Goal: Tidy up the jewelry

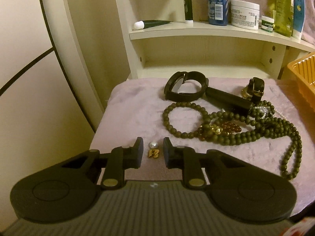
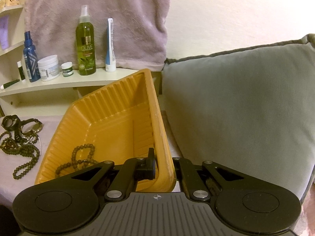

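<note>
Small pearl-and-gold earring point(image 1: 153, 149) lies on the near part of the pale lilac fleece cloth point(image 1: 126, 102), apart from the tangle of olive bead necklaces point(image 1: 232, 125) farther right. Left gripper point(image 1: 153, 153) straddles it, fingers apart, pads not touching — apparently lined up to pinch. Right gripper point(image 2: 164, 169) is clamped on the near rim of the ribbed orange plastic tray point(image 2: 110, 106), tipping it toward the jewelry, likely steadying it to receive pieces; one brown bead strand point(image 2: 78, 161) lies inside.

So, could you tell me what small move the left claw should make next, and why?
Probably close the left claw a little further on the pearl-and-gold earring. The earring lies on the pink cloth between the pads, which do not yet touch it. The right claw already grips the orange tray's rim, ready to receive it.
</note>
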The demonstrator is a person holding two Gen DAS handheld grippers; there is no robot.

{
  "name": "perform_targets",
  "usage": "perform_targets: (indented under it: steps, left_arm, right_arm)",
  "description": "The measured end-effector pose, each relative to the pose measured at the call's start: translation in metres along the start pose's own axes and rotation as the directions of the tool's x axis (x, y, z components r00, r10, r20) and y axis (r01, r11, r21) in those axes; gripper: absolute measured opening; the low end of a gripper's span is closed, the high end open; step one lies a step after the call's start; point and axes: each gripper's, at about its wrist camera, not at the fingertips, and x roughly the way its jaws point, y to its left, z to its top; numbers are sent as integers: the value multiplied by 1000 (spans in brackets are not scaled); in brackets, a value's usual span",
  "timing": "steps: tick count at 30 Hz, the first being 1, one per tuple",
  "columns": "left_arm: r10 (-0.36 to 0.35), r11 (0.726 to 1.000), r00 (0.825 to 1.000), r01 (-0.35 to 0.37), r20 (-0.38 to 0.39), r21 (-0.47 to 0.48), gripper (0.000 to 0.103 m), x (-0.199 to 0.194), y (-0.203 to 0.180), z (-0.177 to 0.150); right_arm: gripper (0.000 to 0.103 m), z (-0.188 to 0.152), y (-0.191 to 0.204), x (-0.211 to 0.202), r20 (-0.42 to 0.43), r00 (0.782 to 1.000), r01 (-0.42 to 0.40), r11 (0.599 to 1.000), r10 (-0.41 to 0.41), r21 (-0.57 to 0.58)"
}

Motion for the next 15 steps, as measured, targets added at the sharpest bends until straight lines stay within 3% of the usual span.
perform_targets:
  steps: [3, 15]
  left_arm:
    - [6, 1000, 1000, -6, 0, 13, 9, 0, -2, 0]
    - [-16, 1000, 999, 15, 30, 5, 8, -25, -10, 10]
  right_arm:
    - [5, 0, 0, 1, 1, 1000, -1, 1000, 1, -2]
    - [5, 0, 0, 0, 7, 1000, -6, 1000, 6, 3]
